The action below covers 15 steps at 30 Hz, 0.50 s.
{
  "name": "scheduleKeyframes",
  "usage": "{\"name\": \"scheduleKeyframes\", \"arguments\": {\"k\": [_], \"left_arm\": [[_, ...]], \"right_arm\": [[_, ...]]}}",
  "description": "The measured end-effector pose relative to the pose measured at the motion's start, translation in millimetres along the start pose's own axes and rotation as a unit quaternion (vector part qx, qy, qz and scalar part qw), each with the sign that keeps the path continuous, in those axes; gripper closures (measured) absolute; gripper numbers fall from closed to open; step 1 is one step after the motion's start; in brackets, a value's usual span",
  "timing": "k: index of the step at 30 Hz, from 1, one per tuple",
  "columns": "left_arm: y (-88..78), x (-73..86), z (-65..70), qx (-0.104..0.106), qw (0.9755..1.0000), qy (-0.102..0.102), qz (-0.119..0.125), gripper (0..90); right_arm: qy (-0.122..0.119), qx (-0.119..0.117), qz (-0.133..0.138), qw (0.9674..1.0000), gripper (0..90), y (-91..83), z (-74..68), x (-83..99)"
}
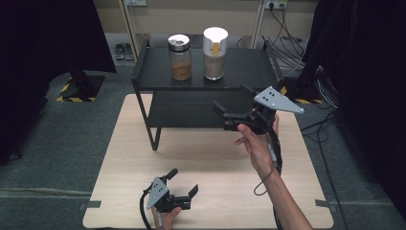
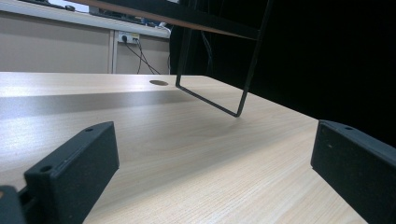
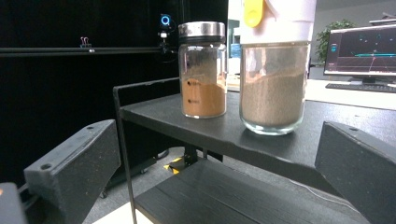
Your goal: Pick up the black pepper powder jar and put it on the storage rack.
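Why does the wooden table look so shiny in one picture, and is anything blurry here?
In the left gripper view, the table carries a pale band of glare from room light, and the near tongs look slightly soft. In the right gripper view, both jars, the steel-lidded jar and the white-lidded jar, are sharp, with reflections on the glass. In the high view, the light is even, the corners dark.

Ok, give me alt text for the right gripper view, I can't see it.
Two glass jars of brown powder stand on the black shelf: a steel-lidded jar and, closer, a white-lidded jar. The right gripper faces them, jaws open and empty.
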<state>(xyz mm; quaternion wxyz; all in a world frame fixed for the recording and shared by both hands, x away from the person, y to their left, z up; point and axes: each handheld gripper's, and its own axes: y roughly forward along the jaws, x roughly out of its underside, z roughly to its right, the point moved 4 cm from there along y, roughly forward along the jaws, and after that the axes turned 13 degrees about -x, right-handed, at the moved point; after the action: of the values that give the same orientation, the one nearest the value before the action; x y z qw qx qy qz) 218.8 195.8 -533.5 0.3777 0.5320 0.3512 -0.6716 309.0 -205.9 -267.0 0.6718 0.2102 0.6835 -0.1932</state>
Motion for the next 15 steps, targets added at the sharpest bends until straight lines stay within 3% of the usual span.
{"name": "scheduleKeyframes", "arguments": {"k": [15], "left_arm": [[0.2,-0.2,-0.3,0.0,1.0,-0.001,-0.001,0.5]], "right_arm": [[0.009,-0.012,-0.006,0.9999,0.3,-8.7,-4.4,23.6]]}}
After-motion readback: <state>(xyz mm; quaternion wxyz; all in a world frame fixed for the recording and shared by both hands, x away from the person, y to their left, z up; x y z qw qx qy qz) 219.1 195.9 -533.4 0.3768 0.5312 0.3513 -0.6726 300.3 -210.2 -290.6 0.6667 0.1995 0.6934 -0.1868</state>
